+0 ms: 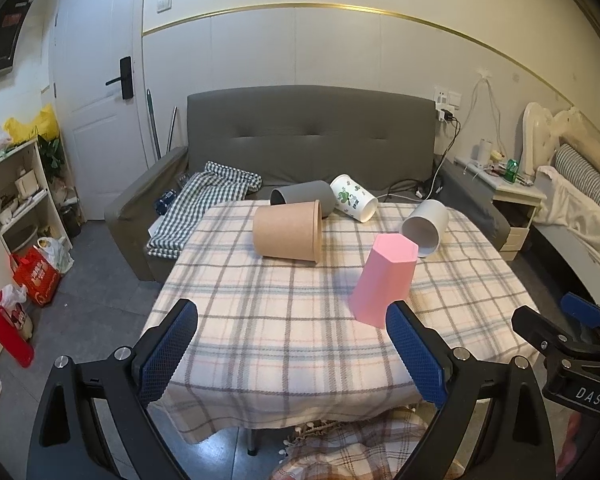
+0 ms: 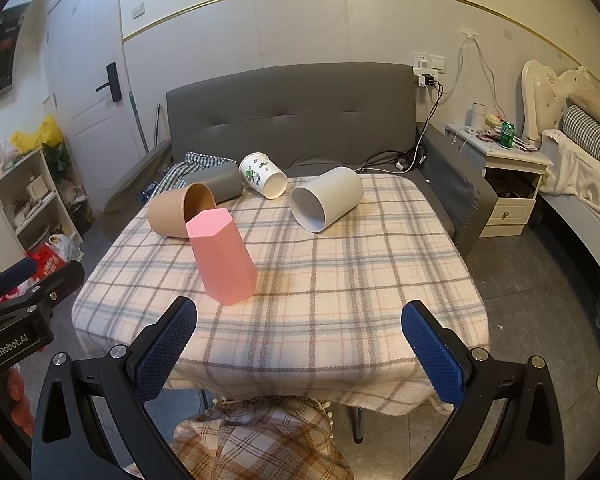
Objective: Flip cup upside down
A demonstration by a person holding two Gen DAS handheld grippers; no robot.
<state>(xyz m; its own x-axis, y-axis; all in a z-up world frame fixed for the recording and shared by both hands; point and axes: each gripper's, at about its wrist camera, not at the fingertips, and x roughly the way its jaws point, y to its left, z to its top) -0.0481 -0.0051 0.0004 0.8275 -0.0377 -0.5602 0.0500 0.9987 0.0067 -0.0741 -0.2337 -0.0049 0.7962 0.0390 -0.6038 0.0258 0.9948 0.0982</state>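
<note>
Pink cup: stood mouth-down near the worktop front edge. Brown cup, grey cup, printed cup, white cup: laid sideways toward the back edge. Left tool, right tool: spread wide, nothing held.

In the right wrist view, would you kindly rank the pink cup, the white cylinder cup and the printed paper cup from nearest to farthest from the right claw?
1. Pink cup: standing mouth-down, front left of the right claw.
2. White cylinder cup: on its side, mid-table right.
3. Printed paper cup: on its side, far edge.
</note>
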